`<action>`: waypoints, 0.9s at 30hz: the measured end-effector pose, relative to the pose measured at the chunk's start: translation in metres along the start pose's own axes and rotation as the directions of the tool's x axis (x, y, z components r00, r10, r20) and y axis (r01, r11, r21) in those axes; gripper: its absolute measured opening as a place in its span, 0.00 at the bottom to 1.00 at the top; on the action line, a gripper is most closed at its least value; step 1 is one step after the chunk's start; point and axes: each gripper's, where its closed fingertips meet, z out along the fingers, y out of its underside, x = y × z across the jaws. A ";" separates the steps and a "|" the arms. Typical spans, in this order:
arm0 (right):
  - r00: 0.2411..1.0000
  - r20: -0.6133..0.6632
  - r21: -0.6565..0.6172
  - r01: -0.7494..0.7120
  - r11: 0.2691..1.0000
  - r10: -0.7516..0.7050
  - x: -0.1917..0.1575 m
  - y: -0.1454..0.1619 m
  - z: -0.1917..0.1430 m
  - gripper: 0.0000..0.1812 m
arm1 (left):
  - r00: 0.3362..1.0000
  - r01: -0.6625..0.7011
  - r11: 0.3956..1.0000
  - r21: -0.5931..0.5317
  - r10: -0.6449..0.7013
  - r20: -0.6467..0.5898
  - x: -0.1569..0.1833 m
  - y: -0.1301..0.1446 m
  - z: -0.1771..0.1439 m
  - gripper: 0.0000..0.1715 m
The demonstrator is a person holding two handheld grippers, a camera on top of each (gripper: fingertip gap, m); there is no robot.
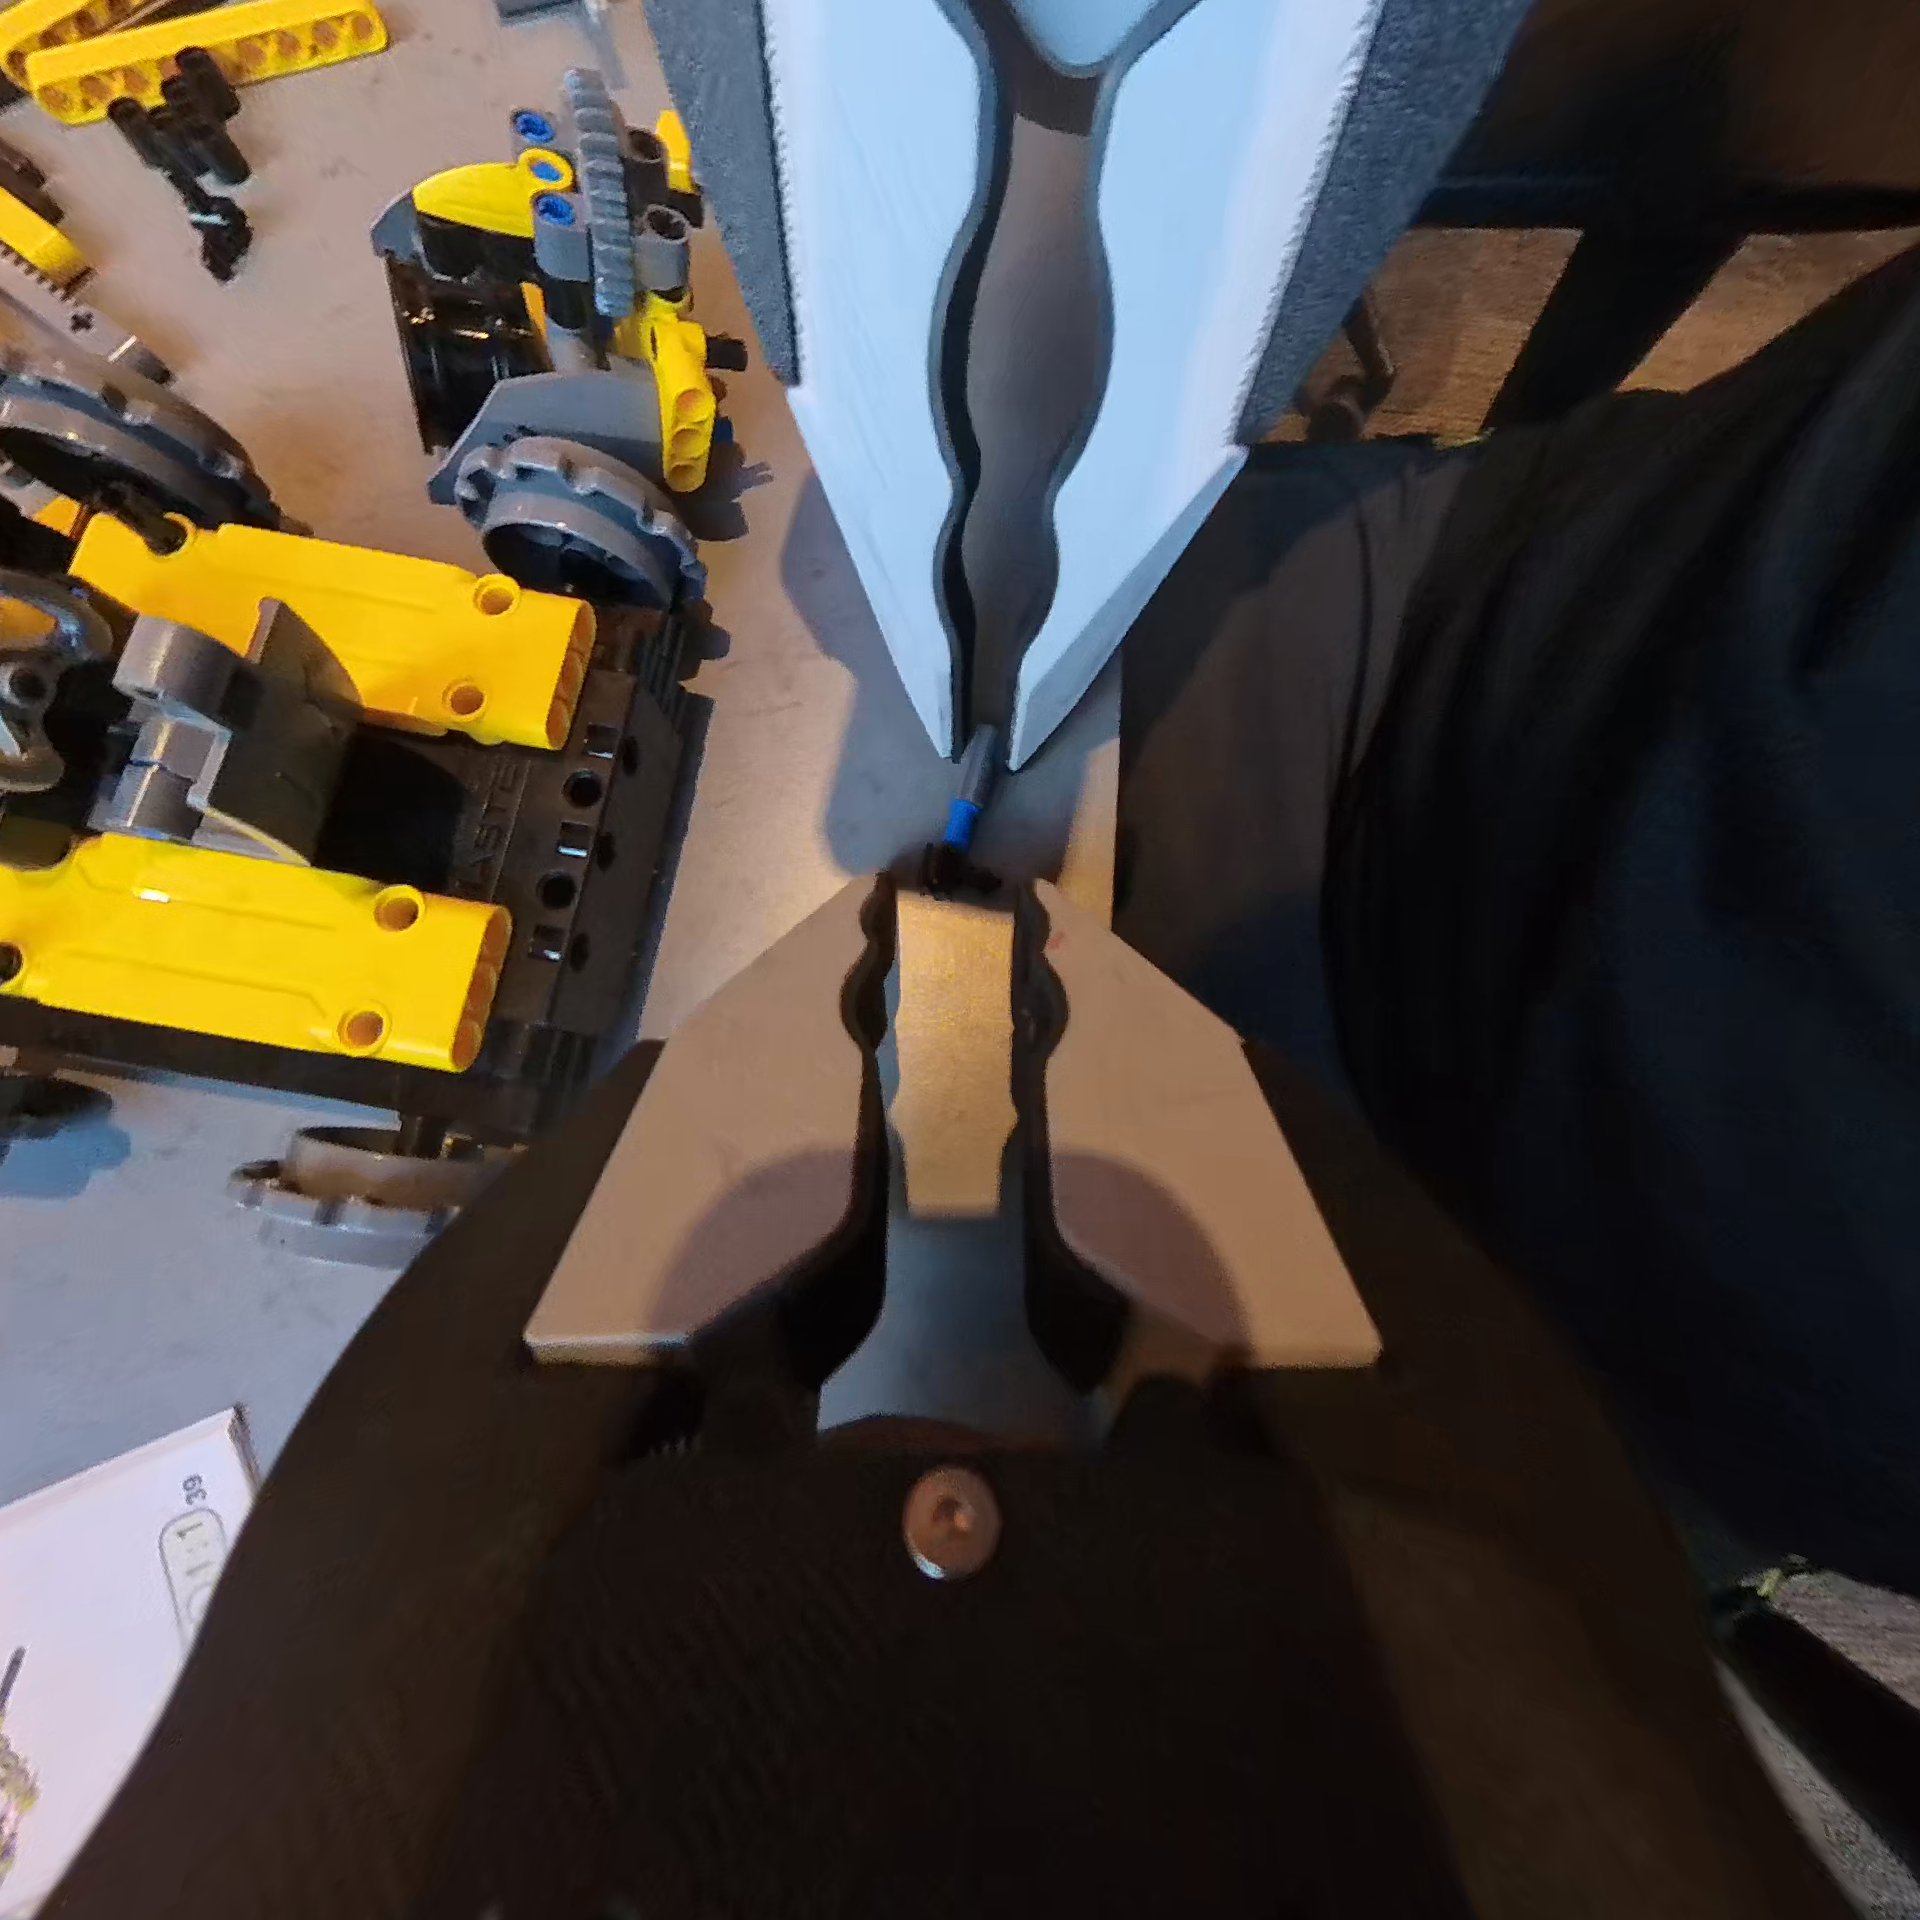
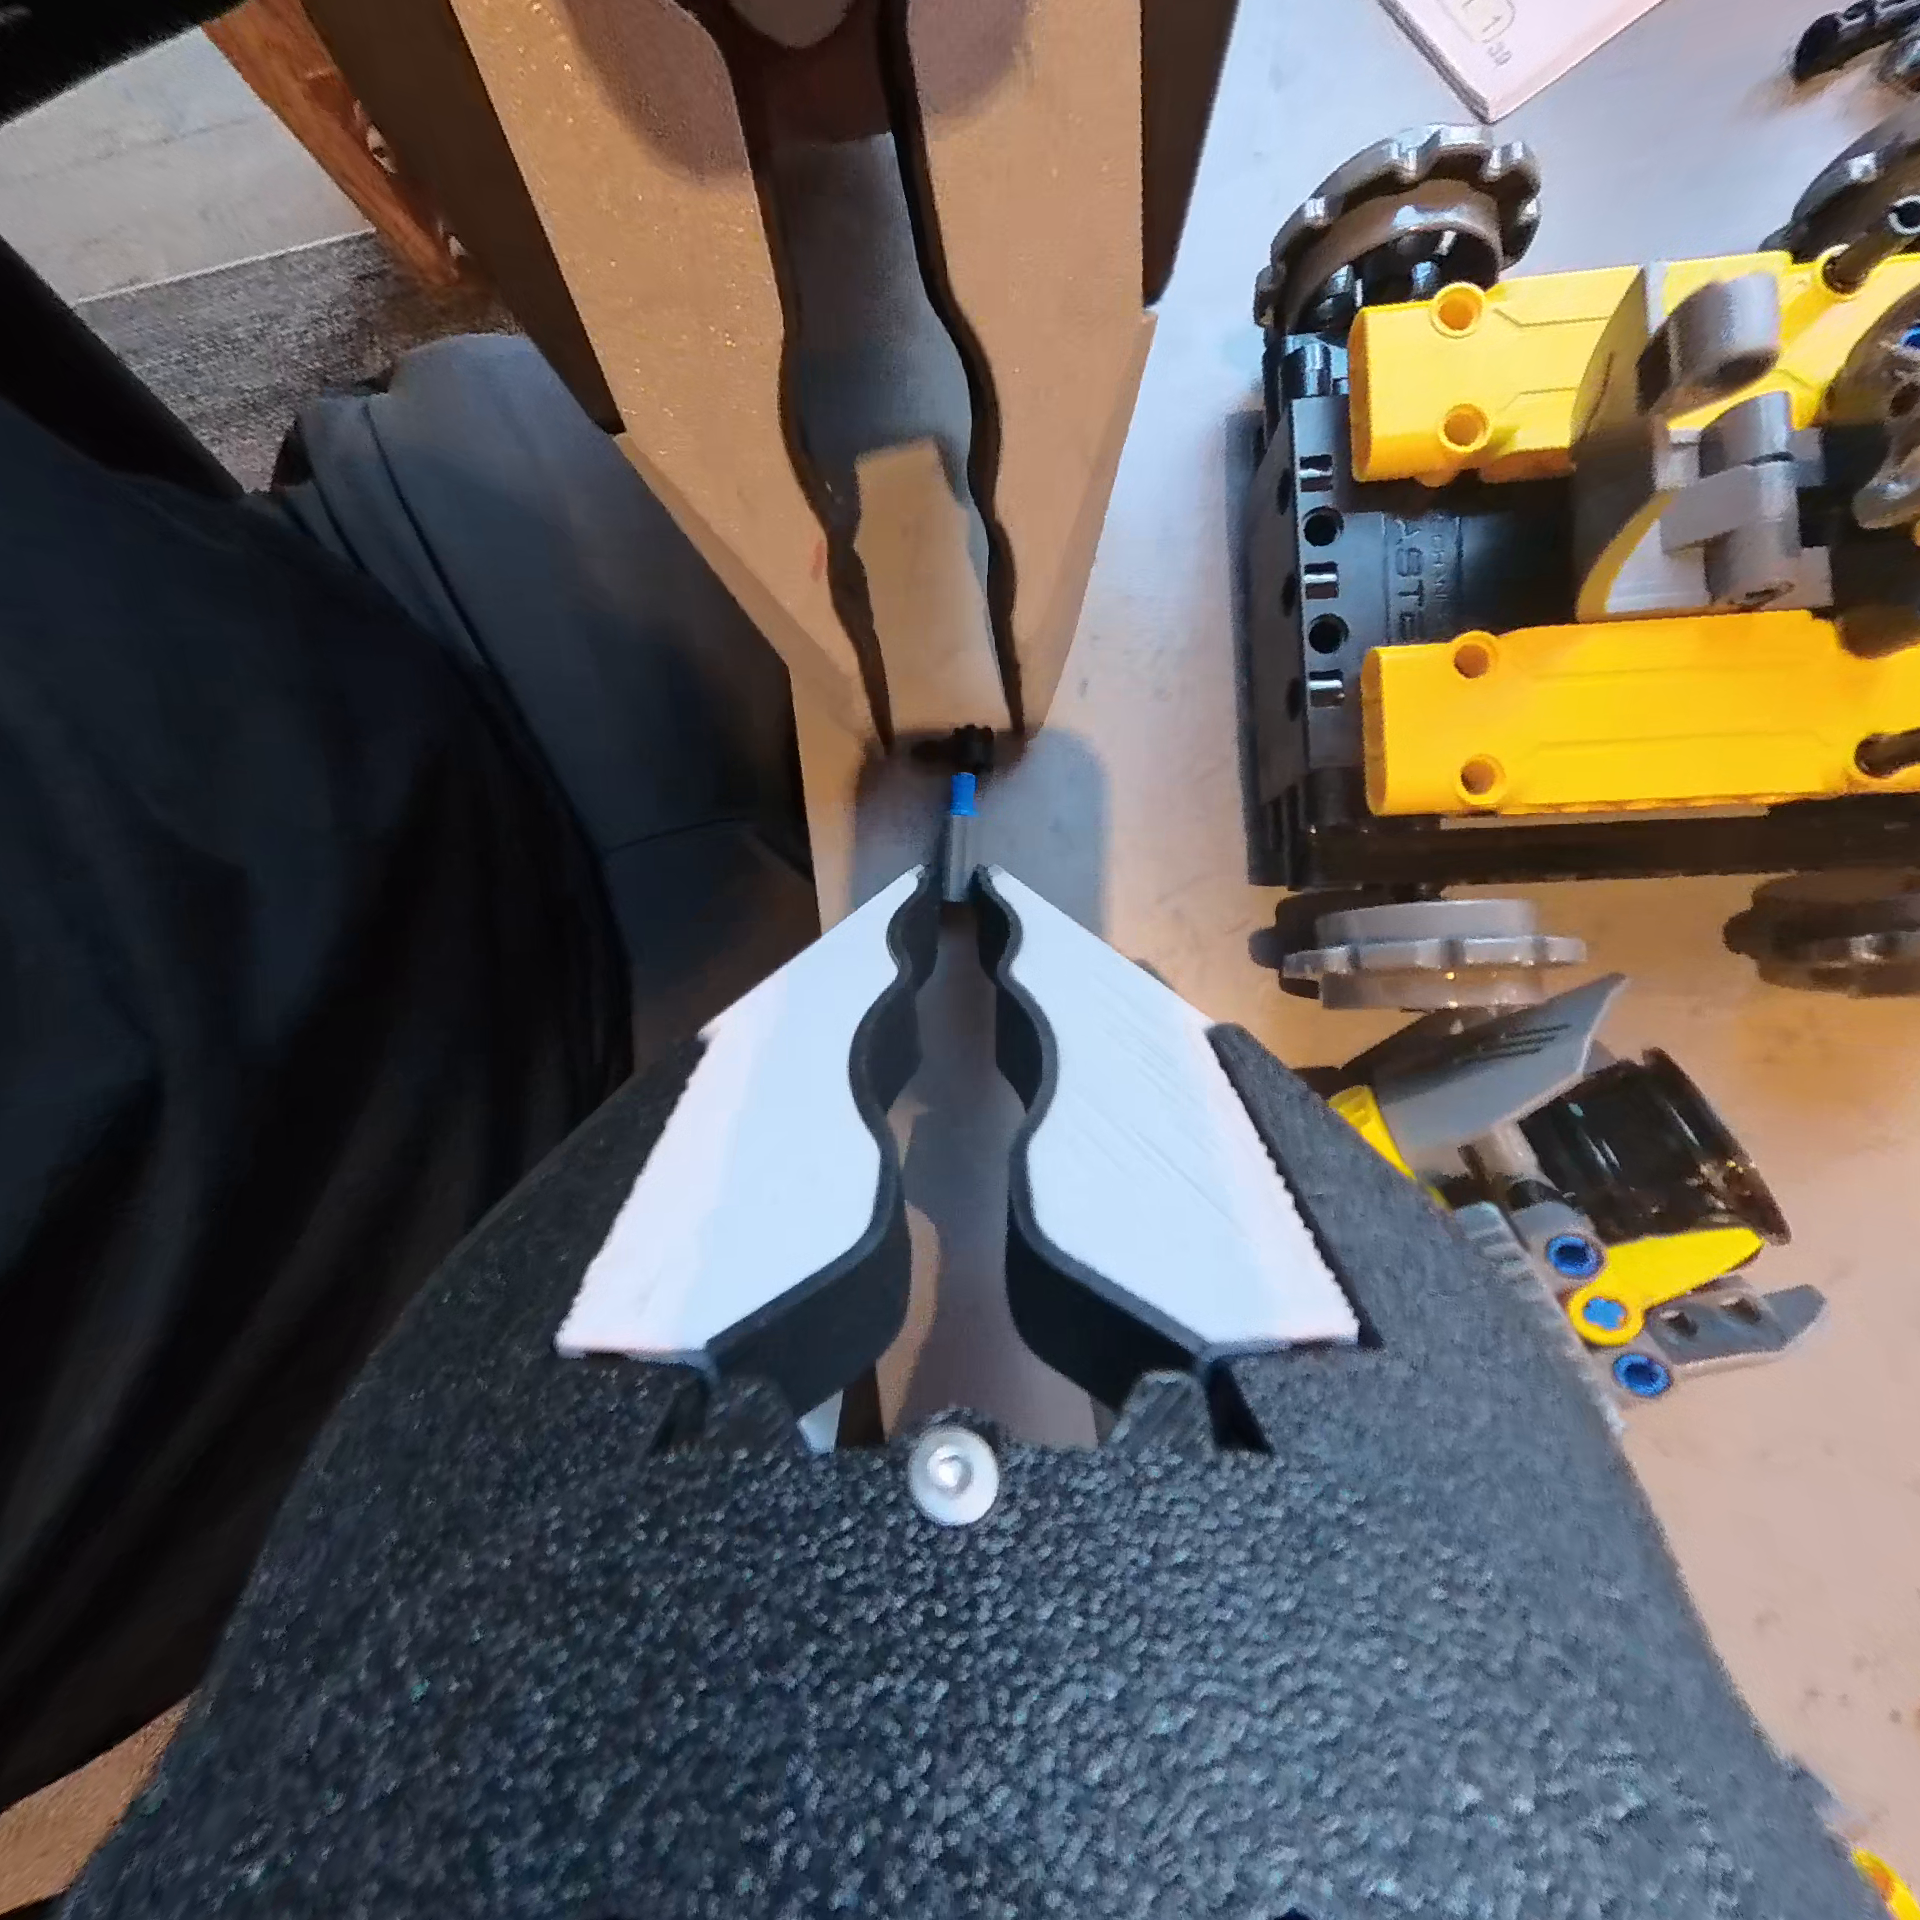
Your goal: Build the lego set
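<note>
Left hand-held gripper (image 1: 954, 883), tan fingers w/ black wavy pads, is clenched on a small black connector piece (image 1: 951, 871) right at its tips. Right hand-held gripper (image 2: 954, 881), white fingers w/ black pads, faces it tip to tip and is grasping a thin grey pin w/ blue end (image 2: 957, 831); the blue end points at the black piece and sits just beside it, contact can't be told. Both meet over the edge of the grey tabletop (image 1: 312, 1299), w/ a person's dark clothing (image 1: 1558, 831) on the other side.

Farther out on the tabletop: a yellow-and-black brick-built vehicle chassis (image 1: 312, 831) w/ grey sprocket wheels, well apart from the tips. Near it a smaller yellow/grey sub-assembly (image 1: 561, 343) w/ blue pins and a gear rack. Yellow beams (image 1: 208, 52) and loose black pins (image 1: 187, 156) lie beyond that. A white instruction booklet (image 1: 104, 1610) rests at the left gripper's side.
</note>
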 end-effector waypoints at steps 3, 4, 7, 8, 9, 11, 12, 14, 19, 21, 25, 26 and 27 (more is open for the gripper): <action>1.000 0.008 -0.016 0.003 1.000 -0.003 0.001 -0.001 0.000 0.03 | 0.999 -0.028 1.000 0.000 0.028 -0.016 0.000 0.000 0.001 0.12; 1.000 0.015 -0.021 0.000 1.000 0.000 0.001 -0.001 0.000 0.03 | 0.999 -0.036 0.999 0.002 0.036 -0.020 0.000 -0.001 0.001 0.10; 0.999 0.034 -0.037 -0.006 0.999 0.007 0.001 0.000 0.000 0.03 | 0.998 -0.055 0.998 0.018 0.056 -0.037 0.002 -0.003 0.004 0.09; 0.999 0.035 -0.041 -0.007 0.999 0.008 0.001 0.000 0.000 0.03 | 0.997 -0.058 0.998 0.021 0.059 -0.040 0.002 -0.003 0.004 0.09; 0.999 0.038 -0.044 -0.009 0.999 0.011 0.002 0.000 0.000 0.03 | 0.997 -0.057 0.998 0.027 0.058 -0.044 0.002 -0.003 0.004 0.08; 0.999 0.045 -0.051 -0.020 0.998 0.022 0.002 0.000 0.000 0.03 | 0.997 -0.051 0.998 0.043 0.053 -0.047 0.002 -0.003 0.003 0.08; 0.998 0.048 -0.056 -0.025 0.998 0.028 0.001 0.000 0.000 0.03 | 0.998 -0.051 0.997 0.052 0.054 -0.044 0.002 -0.003 0.003 0.08; 0.997 0.063 -0.071 -0.045 0.996 0.049 0.000 0.000 0.000 0.03 | 0.998 -0.049 0.997 0.064 0.051 -0.031 0.002 -0.003 0.004 0.09; 0.994 0.088 -0.128 -0.050 0.990 0.062 0.000 0.000 0.000 0.03 | 0.997 -0.075 0.995 0.063 0.075 0.006 0.003 -0.003 0.003 0.08; 0.993 0.099 -0.160 -0.042 0.986 0.059 0.000 -0.001 0.000 0.03 | 0.996 -0.088 0.994 0.062 0.087 0.012 0.003 -0.002 0.003 0.09; 0.991 0.120 -0.208 -0.026 0.978 0.051 -0.003 -0.001 -0.002 0.03 | 0.994 -0.109 0.992 0.065 0.107 0.030 0.004 -0.003 0.002 0.08; 0.991 0.121 -0.212 -0.026 0.977 0.052 -0.003 -0.001 -0.001 0.03 | 0.993 -0.112 0.992 0.065 0.110 0.033 0.004 -0.003 0.002 0.08; 0.992 0.116 -0.211 -0.021 0.977 0.046 -0.002 -0.002 -0.001 0.03 | 0.993 -0.116 0.991 0.065 0.114 0.038 0.004 -0.002 0.002 0.08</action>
